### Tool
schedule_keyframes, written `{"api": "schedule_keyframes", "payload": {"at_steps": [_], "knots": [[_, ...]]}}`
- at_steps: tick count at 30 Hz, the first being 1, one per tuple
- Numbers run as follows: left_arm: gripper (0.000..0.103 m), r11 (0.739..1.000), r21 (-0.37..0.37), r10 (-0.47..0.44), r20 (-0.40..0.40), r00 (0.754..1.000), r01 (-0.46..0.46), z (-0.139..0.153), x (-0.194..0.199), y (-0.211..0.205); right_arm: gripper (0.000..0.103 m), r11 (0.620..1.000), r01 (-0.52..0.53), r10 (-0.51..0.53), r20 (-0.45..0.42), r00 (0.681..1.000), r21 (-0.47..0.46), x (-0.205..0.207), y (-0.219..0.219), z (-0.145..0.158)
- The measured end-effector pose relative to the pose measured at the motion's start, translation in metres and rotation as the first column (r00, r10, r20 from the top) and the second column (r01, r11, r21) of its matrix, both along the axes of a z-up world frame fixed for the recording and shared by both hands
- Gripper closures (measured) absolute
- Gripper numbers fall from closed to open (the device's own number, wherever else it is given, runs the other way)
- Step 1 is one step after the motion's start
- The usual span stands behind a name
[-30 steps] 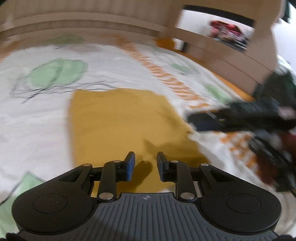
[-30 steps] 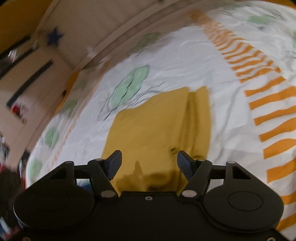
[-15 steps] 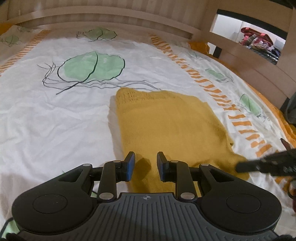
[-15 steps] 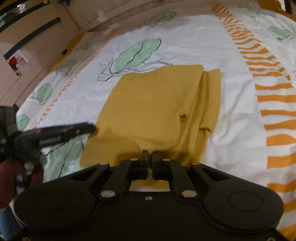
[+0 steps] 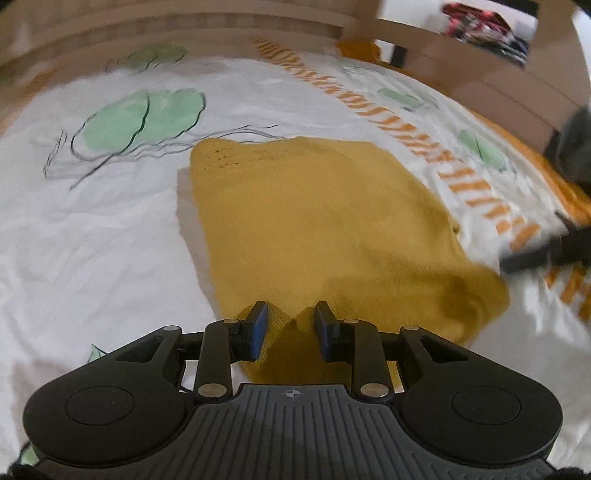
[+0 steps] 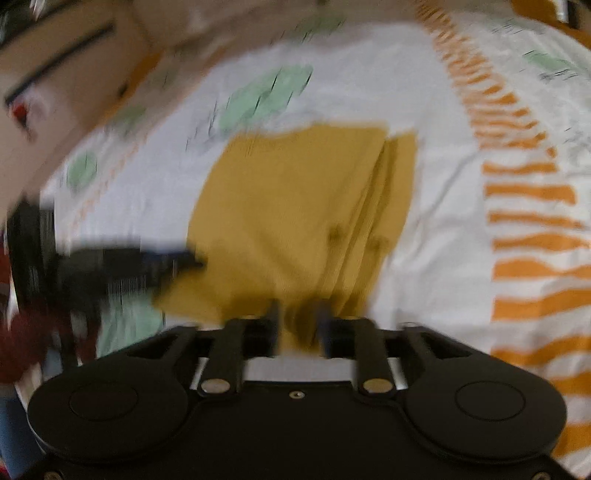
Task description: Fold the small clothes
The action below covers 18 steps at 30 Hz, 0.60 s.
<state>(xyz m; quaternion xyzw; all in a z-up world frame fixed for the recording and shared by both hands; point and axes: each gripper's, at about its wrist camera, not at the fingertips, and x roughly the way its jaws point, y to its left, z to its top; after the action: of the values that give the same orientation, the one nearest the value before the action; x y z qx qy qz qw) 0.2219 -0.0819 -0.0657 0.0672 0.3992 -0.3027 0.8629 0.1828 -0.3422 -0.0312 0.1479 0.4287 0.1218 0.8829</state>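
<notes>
A mustard-yellow knit garment (image 5: 325, 229) lies folded into a rough rectangle on the bed, with layered edges along its right side in the right wrist view (image 6: 295, 206). My left gripper (image 5: 290, 326) is open, its fingers astride the garment's near edge with cloth between them. My right gripper (image 6: 297, 325) is open by a narrow gap over the garment's near edge; that view is blurred. The left gripper shows as a dark blur at the garment's left corner in the right wrist view (image 6: 140, 266). The right gripper's tip appears at the right in the left wrist view (image 5: 546, 251).
The bed sheet (image 5: 92, 236) is white with green leaf prints and orange striped bands (image 6: 532, 236). A wooden bed frame (image 5: 480, 74) runs along the far and right sides. Red clutter (image 5: 476, 18) sits beyond it.
My right gripper was open, shut half a second ago, and now stands slightly open. My left gripper has moved closer onto the garment's near edge. Both views are moving.
</notes>
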Motion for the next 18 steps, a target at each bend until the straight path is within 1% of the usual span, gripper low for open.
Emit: {"api": "schedule_keyframes", "payload": {"at_steps": [1,3,5,7,10,12,15,18], "knots": [[0.075,1.0,-0.001,-0.002,0.0,1.0,0.002,0.0,-0.002,0.0,0.05,0.999,0.03,-0.03,0.024,0.999,0.015,0.004,-0.006,0.002],[0.073,1.0,-0.019,0.006,-0.01,1.0,-0.006,0.0,-0.005,0.002,0.05,0.996,0.076,-0.079,0.069,0.994,0.041,0.019,-0.017,0.003],[0.073,0.999,-0.035,0.017,-0.017,1.0,-0.017,-0.001,-0.006,0.004,0.05,0.993,0.101,-0.106,0.073,0.992,0.066,0.037,-0.022,-0.001],[0.073,0.998,-0.057,0.034,-0.028,0.999,-0.035,-0.002,-0.007,0.007,0.05,0.991,0.103,-0.11,0.076,0.991,0.087,0.053,-0.023,-0.007],[0.073,0.994,-0.089,0.053,-0.044,0.998,-0.057,-0.002,-0.005,0.011,0.05,0.99,0.106,-0.112,0.061,0.992,0.09,0.073,-0.023,-0.018],[0.073,0.993,-0.101,0.059,-0.049,0.997,-0.064,-0.002,-0.005,0.012,0.05,0.991,0.108,-0.112,0.055,0.992,0.083,0.079,-0.02,-0.026],[0.073,0.991,-0.115,0.065,-0.052,0.997,-0.07,-0.002,-0.005,0.014,0.05,0.99,0.1,-0.106,0.056,0.993,0.101,0.08,-0.022,-0.033],[0.073,0.989,-0.126,0.069,-0.055,0.996,-0.076,-0.002,-0.004,0.015,0.05,0.99,0.109,-0.113,0.046,0.993,0.09,0.081,-0.021,-0.04]]}}
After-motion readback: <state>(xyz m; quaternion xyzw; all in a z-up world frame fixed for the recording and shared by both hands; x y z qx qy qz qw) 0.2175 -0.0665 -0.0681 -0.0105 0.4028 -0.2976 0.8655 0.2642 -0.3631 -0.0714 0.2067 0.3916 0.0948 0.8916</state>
